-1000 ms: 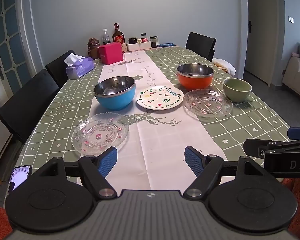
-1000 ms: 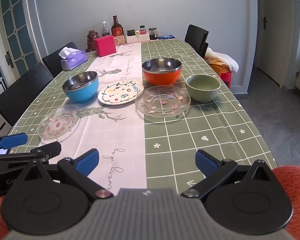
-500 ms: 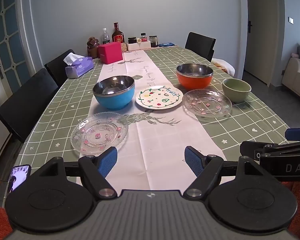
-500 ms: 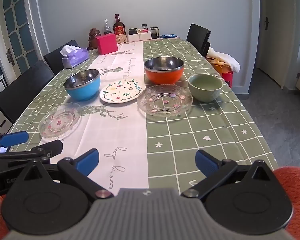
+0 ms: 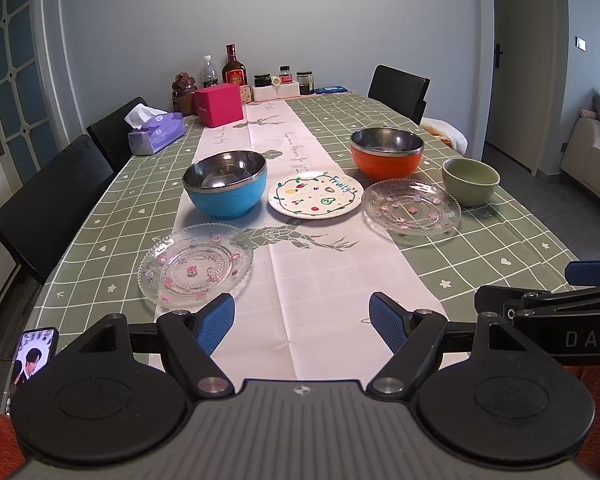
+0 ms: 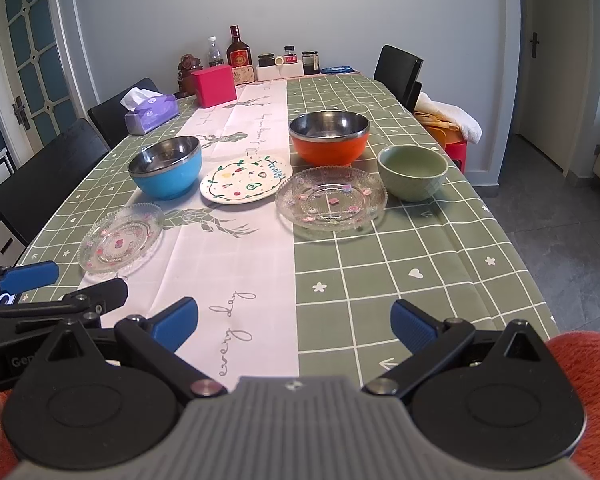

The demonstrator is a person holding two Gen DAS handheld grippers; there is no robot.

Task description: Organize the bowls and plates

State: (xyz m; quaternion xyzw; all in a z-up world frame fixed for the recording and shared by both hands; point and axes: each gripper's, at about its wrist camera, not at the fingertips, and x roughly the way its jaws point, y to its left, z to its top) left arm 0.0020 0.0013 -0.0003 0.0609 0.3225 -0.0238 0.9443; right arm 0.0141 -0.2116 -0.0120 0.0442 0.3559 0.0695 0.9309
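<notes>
Both tools, left tool [image 5: 302,318] and right tool [image 6: 294,322], hover open and empty, short of the painted plate [image 5: 315,195], probably because sorting is not started.

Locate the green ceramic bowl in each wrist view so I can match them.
Left wrist: green ceramic bowl sits right of centre, far right of the dishes.
Right wrist: the bowl sits right of centre.
Shared landmark: the orange bowl just behind-left of it.

On the table are counted three bowls [image 5: 225,183] [image 5: 387,151] [image 5: 470,180], three plates [image 5: 196,266] [image 5: 315,195] [image 5: 411,207], one tissue box [image 5: 156,133], one pink box [image 5: 218,104], and two black chairs [image 5: 44,208] [image 5: 112,128] are seen beside it.
</notes>
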